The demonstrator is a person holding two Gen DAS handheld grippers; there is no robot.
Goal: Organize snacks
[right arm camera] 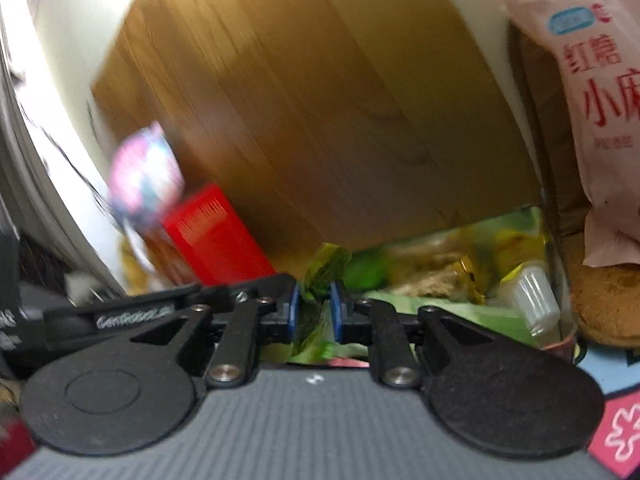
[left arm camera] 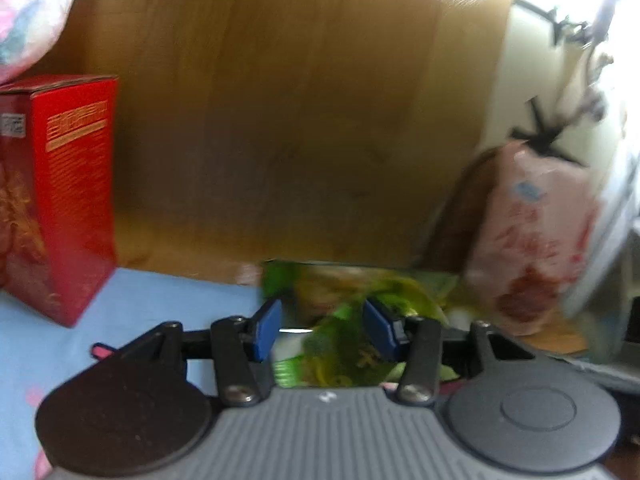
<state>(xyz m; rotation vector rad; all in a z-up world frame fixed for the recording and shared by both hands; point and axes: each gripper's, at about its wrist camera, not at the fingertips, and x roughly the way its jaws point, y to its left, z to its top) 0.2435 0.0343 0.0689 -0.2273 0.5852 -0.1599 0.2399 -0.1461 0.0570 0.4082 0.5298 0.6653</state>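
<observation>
The right hand-held gripper (right arm camera: 315, 312) is pinching a crumpled corner of the green snack bag (right arm camera: 440, 276), probably carrying it toward the red box (right arm camera: 216, 236). The left hand-held gripper (left arm camera: 322, 330) is straddling the bag's other end, though blur hides whether its pads are pressing it.

The right gripper (right arm camera: 315, 312) pinches a crumpled edge of a green snack bag (right arm camera: 424, 276) between its blue pads. A red box (right arm camera: 216, 236) stands to the left, a pink packet (right arm camera: 600, 120) upright at right, before a wooden panel (right arm camera: 320, 100).
</observation>
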